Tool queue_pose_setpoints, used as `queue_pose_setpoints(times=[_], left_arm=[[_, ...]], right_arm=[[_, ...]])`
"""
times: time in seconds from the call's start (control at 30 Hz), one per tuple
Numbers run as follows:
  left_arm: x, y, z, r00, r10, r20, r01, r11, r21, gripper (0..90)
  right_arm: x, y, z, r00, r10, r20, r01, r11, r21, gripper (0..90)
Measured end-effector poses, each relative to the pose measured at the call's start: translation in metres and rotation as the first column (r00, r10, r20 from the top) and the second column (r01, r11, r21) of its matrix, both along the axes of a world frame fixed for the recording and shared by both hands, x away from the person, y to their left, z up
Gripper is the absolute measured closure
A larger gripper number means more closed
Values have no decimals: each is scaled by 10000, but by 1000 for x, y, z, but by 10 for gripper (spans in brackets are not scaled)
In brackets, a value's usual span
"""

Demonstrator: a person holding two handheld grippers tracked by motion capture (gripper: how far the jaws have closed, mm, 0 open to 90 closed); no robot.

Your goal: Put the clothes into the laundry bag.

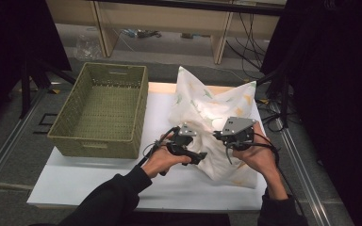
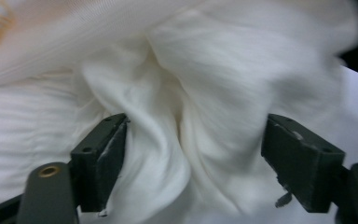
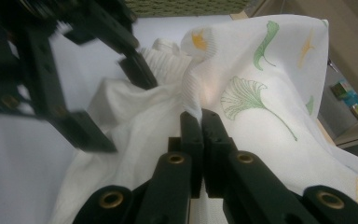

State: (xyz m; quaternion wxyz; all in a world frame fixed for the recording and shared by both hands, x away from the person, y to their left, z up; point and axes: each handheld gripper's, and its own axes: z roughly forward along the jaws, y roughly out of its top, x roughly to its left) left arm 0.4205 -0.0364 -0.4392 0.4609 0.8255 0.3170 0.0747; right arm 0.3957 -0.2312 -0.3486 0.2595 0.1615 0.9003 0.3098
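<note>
On the table (image 1: pixel 75 181), pillowcase (image 1: pixel 207 106) lengthwise away from the person, corners up.

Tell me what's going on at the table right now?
A person is working on a white leaf-print pillowcase with a pillow using two hand-held grippers. The right gripper is shut on an edge of the patterned cloth. The left gripper is open, its fingers either side of a bunch of plain white fabric, not yet closed. A green woven basket sits on the table to the left.
</note>
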Motion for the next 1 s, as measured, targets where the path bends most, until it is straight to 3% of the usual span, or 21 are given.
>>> queue_pose_setpoints(times=[0.03,0.1,0.13,0.17,0.2,0.23,0.27,0.33,0.43,0.53,0.57,0.63,0.67,0.73,0.87,0.97,1.0], left_arm=[[6,-3,-5,9998,-102,-185,105,9998,139,227],[17,-14,-14,9979,140,-626,-169,9988,-467,313],[23,-17,-16,9977,272,-625,-305,9981,-532,433],[30,-16,-17,9980,146,-608,-161,9996,-248,577],[34,-20,-18,9951,536,-831,-604,9949,-810,702],[38,-23,-17,9928,806,-890,-899,9904,-1051,747],[41,-24,-14,9934,765,-859,-856,9904,-1088,763],[44,-28,-7,9922,1048,-671,-1137,9827,-1462,773],[52,-30,2,9894,1419,-314,-1452,9733,-1780,774],[60,-32,-12,9781,1962,-692,-2059,9610,-1847,749],[60,-34,-20,9779,1879,-917,-2014,9644,-1716,712],[57,-32,-25,9818,1642,-959,-1772,9729,-1486,603],[55,-30,-25,9842,1537,-878,-1653,9755,-1454,559],[45,-18,-18,9896,1347,-504,-1390,9859,-929,453],[27,7,-7,9910,1336,-41,-1336,9898,-496,314],[22,20,-11,9780,1985,640,-1996,9798,119,177],[24,22,-15,9753,2083,737,-2092,9779,49,153]], right_arm=[[0,0,0,10000,31,-25,-31,10000,-23,900],[0,0,0,9999,121,-8,-121,9999,-41,900],[1,-1,0,9999,161,21,-161,9999,-36,900],[1,-1,-1,9998,160,104,-160,9999,-27,900],[1,-2,-1,9999,155,44,-155,9999,-11,900],[1,-2,0,9995,309,-7,-309,9995,5,900],[-1,-1,1,9994,338,-59,-338,9994,-26,900],[-5,0,6,9997,130,183,-131,9999,28,900],[-10,-2,12,9999,98,75,-98,9999,-52,900],[-9,-3,8,9998,134,-132,-137,9996,-253,900],[-7,-4,4,9997,111,-209,-118,9994,-334,900],[-2,-5,-5,9990,79,-449,-95,9993,-359,900],[0,-6,-8,9986,114,-519,-134,9992,-384,900],[2,-8,-12,9977,-1,-672,-26,9991,-412,900],[3,-9,-14,9971,-241,-726,219,9993,-313,900],[3,-6,-13,9976,-207,-665,186,9993,-331,900],[3,-5,-13,9974,-149,-709,124,9993,-359,900]])
